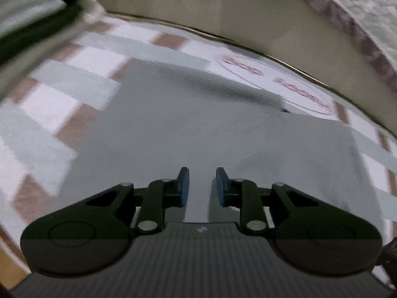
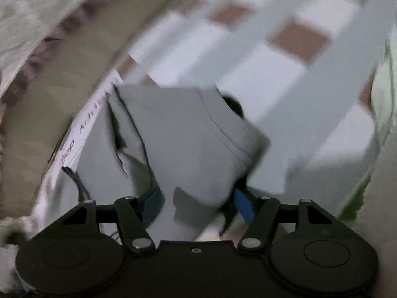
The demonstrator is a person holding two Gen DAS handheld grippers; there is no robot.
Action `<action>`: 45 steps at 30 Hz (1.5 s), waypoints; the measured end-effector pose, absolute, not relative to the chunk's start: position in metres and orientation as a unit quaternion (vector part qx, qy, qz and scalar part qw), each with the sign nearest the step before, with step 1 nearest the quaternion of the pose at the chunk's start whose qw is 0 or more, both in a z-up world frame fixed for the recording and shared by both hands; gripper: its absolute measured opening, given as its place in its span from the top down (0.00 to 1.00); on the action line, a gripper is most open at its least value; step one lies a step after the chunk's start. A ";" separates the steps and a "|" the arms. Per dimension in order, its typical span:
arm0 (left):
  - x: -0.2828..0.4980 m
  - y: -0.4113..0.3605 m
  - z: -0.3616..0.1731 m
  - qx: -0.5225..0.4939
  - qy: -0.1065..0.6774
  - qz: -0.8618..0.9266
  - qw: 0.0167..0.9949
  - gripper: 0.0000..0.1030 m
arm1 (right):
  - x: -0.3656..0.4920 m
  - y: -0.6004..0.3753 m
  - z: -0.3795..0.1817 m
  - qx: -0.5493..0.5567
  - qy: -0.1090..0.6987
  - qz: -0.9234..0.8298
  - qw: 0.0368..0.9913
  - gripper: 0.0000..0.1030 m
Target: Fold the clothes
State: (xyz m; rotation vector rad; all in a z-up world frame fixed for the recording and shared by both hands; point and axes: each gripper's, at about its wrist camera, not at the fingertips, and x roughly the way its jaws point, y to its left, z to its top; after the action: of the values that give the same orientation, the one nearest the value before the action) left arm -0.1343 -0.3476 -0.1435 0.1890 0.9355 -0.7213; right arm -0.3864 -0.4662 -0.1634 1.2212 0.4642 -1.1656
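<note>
A grey garment [image 1: 188, 124] lies flat on the checked tablecloth [image 1: 94, 59] in the left wrist view. My left gripper [image 1: 199, 186] hovers low over its near part, blue pads [image 1: 184, 186] a narrow gap apart, with only the flat cloth showing between them. In the right wrist view the same grey garment [image 2: 178, 134] is bunched and lifted. A thick fold of it fills the space between the wide-set fingers of my right gripper [image 2: 198, 198]. The cloth hides the fingertips and rests against both blue pads [image 2: 244, 204].
The table's curved metal rim [image 1: 248, 46] runs along the far side, with a beige floor [image 1: 198, 7] beyond it. Red lettering [image 1: 297, 87] is printed on the cloth near the rim. A blurred white and dark pile [image 1: 37, 12] sits at the upper left.
</note>
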 end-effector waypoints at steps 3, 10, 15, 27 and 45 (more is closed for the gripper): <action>-0.124 -0.333 -0.149 0.047 0.466 -0.358 0.808 0.78 | -0.371 -0.452 -0.176 0.493 0.151 -0.541 0.664 0.31; -0.121 -0.314 -0.148 0.050 0.476 -0.406 0.778 0.82 | -0.401 -0.480 -0.193 0.531 0.050 -0.506 0.678 0.87; -0.105 -0.272 -0.162 -0.010 0.516 -0.361 0.776 0.86 | -0.377 -0.470 -0.135 0.442 0.044 -0.439 0.781 0.89; -0.055 -0.220 -0.188 -0.120 0.528 -0.363 0.759 0.86 | -0.199 -0.366 -0.134 0.170 0.315 -0.064 0.931 0.90; -0.027 -0.209 -0.164 -0.103 0.512 -0.361 0.773 0.82 | -0.203 -0.352 -0.162 0.065 0.339 -0.069 0.936 0.88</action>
State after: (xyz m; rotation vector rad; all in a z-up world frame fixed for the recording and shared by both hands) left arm -0.0269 -0.2087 -0.1639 -0.2234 1.1088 -0.7817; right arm -0.2031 -0.3519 -0.1615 0.1338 0.6921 -0.1415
